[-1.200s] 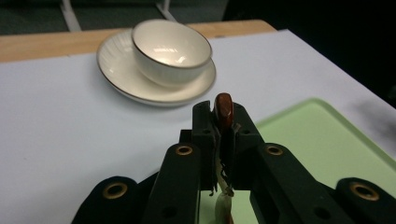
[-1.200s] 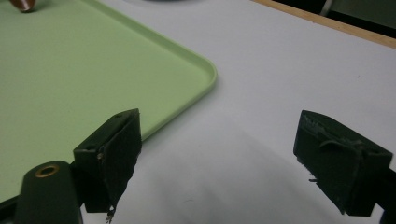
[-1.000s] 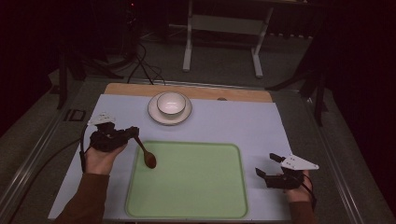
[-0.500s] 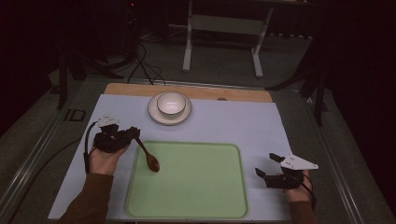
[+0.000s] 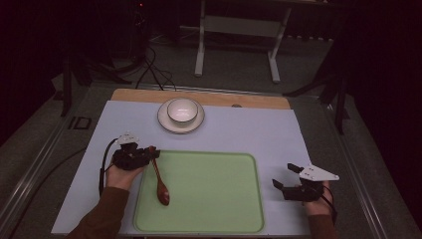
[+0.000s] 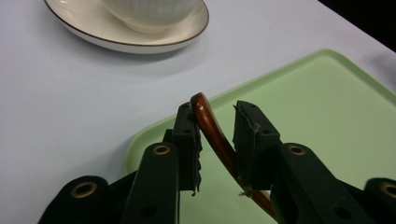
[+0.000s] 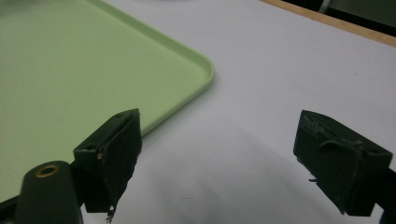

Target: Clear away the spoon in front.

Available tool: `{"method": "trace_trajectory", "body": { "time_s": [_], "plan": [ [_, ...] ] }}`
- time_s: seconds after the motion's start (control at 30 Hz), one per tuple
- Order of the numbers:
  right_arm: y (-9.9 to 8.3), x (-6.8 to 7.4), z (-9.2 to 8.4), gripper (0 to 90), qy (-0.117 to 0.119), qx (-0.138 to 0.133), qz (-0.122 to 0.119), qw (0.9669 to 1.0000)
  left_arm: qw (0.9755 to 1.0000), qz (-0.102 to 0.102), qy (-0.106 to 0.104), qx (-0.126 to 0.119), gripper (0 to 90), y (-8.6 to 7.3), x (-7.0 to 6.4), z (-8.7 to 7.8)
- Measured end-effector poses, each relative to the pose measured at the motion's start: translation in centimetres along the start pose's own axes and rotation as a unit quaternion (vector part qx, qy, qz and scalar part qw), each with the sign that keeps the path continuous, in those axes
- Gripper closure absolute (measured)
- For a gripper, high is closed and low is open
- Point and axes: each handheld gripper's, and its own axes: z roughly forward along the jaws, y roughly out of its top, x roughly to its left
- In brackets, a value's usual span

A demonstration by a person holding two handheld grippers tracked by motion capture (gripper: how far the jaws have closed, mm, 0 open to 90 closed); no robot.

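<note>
Spoon work is what I have in hand, and I describe the scene from the biggest thing down. First is the table (image 5: 259,132) with its pale cover, and on its near half lies the green tray (image 5: 214,199), flat and with nothing on it except what I bring. At the far side, near the middle, a white bowl (image 5: 182,109) stands on a saucer (image 5: 166,122), well apart from the tray.

My left gripper (image 5: 149,155) is at the far left corner of the tray. In the left gripper view its jaws stand narrow around the curved handle of the brown wooden spoon (image 6: 219,140); one pad touches the handle, and the other seems to touch it lower down, but I cannot be fully sure, because the angle is poor there. The spoon (image 5: 160,181) points toward me, and its bowl end is over the left part of the tray, very low or maybe already resting on it.

My right gripper (image 5: 287,180) is on the near right, just beside the tray's right edge, with its jaws wide apart and nothing between them.

I judge the job is nearly done: the spoon is brought to the tray. What remains is to lay it flat, open the jaws and take my hand away.
</note>
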Motion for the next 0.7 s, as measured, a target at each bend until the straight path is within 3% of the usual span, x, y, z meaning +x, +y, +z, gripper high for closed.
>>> {"method": "trace_trajectory", "body": {
  "time_s": [0.7],
  "plan": [
    [0.0,0.1,0.0,15.0,0.001,0.002,-0.001,1.0,0.9985,0.004,-0.01,0.054,64.8,-2.1,0.1,1.9]
  ]
}}
